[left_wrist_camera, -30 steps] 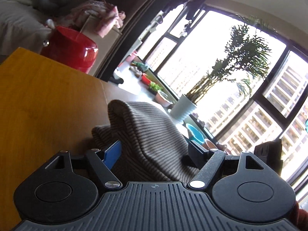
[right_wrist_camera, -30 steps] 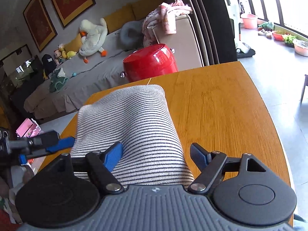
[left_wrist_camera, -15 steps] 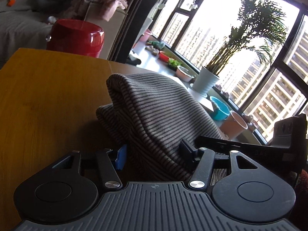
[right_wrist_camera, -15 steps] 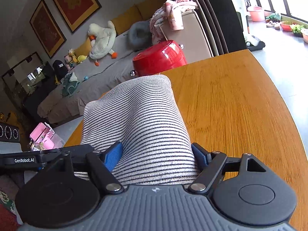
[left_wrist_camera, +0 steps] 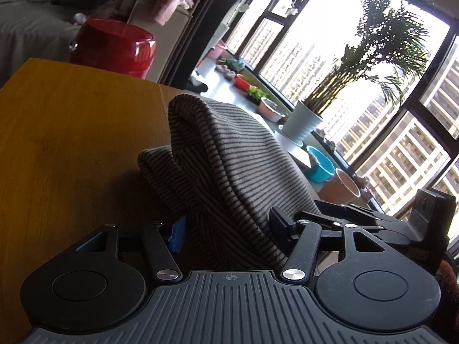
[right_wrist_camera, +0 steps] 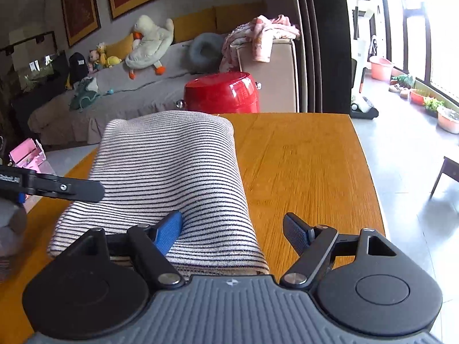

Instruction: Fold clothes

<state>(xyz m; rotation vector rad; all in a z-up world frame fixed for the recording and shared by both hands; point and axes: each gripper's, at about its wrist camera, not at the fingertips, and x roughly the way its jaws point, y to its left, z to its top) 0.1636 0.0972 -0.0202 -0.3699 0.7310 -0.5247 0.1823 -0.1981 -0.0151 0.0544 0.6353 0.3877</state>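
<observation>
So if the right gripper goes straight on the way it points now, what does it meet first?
Probably the striped garment: the right gripper already has its edge between its open fingers, lying on the wooden table.

One marking only is noted. In the right wrist view, at the left edge of the frame, white lettering stands on the black body of the left gripper [right_wrist_camera: 54, 186]; it is cut off by the frame edge and blurred, reading roughly "Robot.AI". No other text, number, label or sign is legible in either view.
</observation>
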